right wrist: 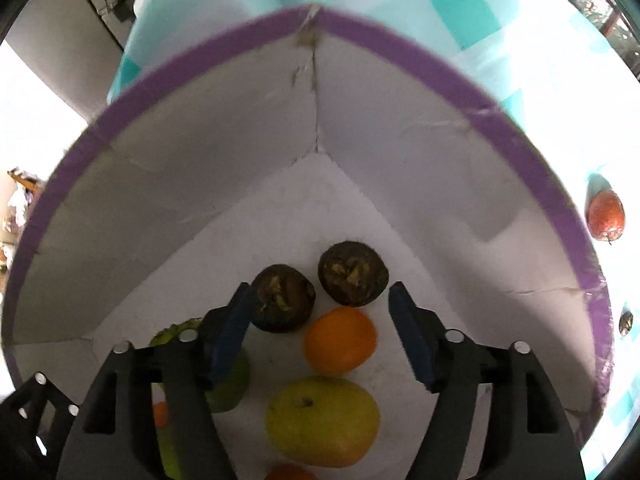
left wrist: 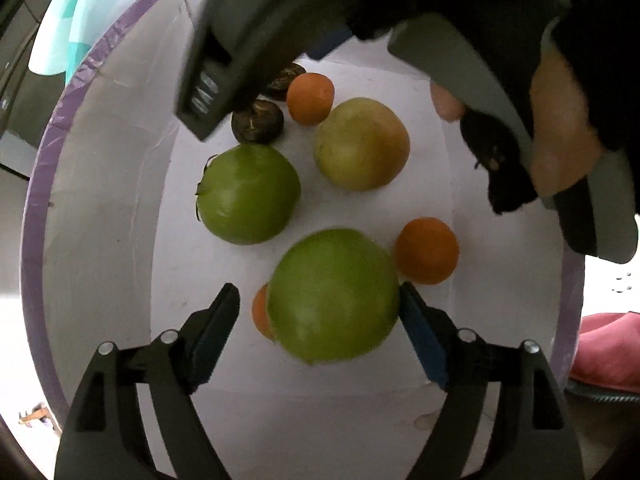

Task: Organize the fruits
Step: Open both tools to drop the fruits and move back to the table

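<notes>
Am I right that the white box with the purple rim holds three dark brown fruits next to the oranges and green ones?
Not quite: the white box with its purple rim holds two dark brown fruits, not three. The right wrist view shows both clearly, beside an orange. The green fruits are there as you said.

The box [left wrist: 100, 184] holds three oranges [left wrist: 311, 98] [left wrist: 426, 250] [left wrist: 262, 312], two green fruits [left wrist: 249, 194] [left wrist: 334, 296], one yellow-green fruit [left wrist: 362, 144] and two dark brown fruits [left wrist: 258, 122] [left wrist: 286, 80]. Outside it on the cloth [right wrist: 480, 20], at the right, lies one red fruit [right wrist: 605, 216].
</notes>
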